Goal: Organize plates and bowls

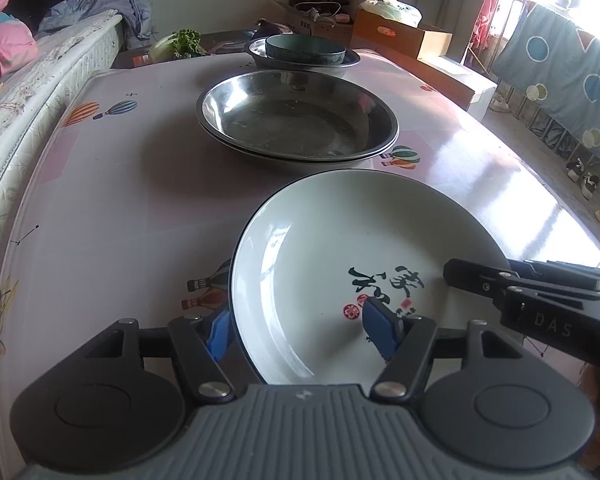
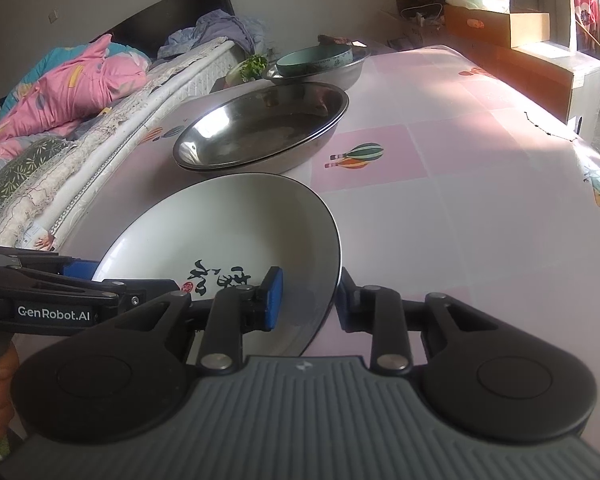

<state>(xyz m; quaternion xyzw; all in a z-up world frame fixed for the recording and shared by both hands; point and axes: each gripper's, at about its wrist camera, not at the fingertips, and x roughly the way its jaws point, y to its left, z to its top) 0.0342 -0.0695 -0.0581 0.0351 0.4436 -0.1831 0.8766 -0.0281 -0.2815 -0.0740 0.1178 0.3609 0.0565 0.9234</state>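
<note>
I'm working in a bedroom: a bed [image 2: 100, 92] with a pink quilt runs along the left, and in front of me is a table [image 1: 100, 208] under a glossy pink cloth printed with balloons. On my left, the left gripper [image 1: 296, 330] straddles the near-left rim of the white plate [image 1: 340, 240], one blue pad outside the rim and one over the plate's inside; the jaws stand wide, and I cannot tell whether they touch it. Beyond, mid-table, sit two nested steel basins [image 1: 296, 120], and farther back a teal bowl [image 1: 304, 46] inside another steel basin [image 1: 340, 65]. On the right, the right gripper [image 2: 306, 300] brackets the plate's right rim the same way, jaws open. The plate appears tipped up on its right side in that view. I judge it glazed ceramic: stiff, fairly heavy, slick and breakable. The thin rim is the only hold, so I'd pinch it firmly from both sides and keep it level.
</note>
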